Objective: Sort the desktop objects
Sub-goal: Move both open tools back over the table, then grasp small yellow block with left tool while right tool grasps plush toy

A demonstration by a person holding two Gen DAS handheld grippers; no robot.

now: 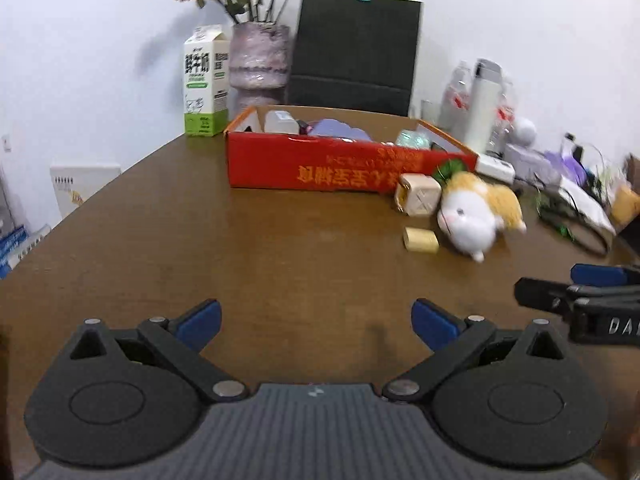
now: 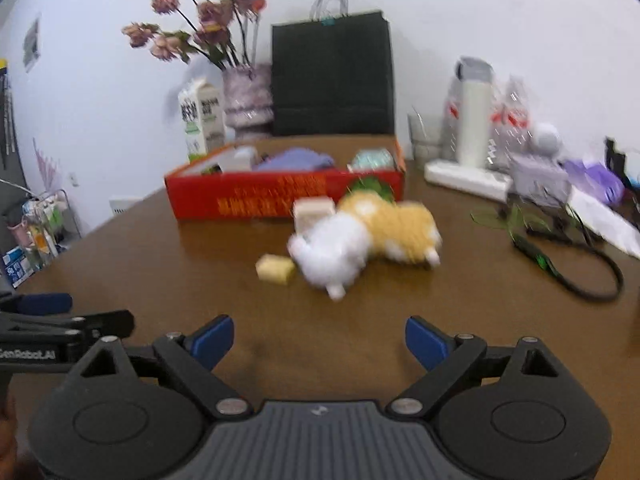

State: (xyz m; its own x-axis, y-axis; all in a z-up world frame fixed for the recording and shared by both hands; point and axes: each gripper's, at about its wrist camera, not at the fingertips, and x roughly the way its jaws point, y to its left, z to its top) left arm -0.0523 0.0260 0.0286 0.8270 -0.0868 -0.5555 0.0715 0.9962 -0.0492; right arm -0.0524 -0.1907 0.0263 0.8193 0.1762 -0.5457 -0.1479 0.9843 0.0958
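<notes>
reaching for the plush toy beside the red box

i am holding my right gripper [image 2: 319,340] low over the table [image 2: 160,264], its jaws spread wide with nothing between them. my left gripper [image 1: 316,322] is also gaping and empty, hovering alongside. the plush toy [image 2: 360,240] is lying on its side just in front of the red box [image 2: 280,200], touching a small cream cube [image 2: 314,212], with a pale yellow block [image 2: 275,269] just beside its head. i am judging the toy to be the next thing to sort into the box. to do this well, i am aiming to straddle the soft body across its narrow middle, keeping clear of the block and cube, and closing gently since the plush will squash.
</notes>
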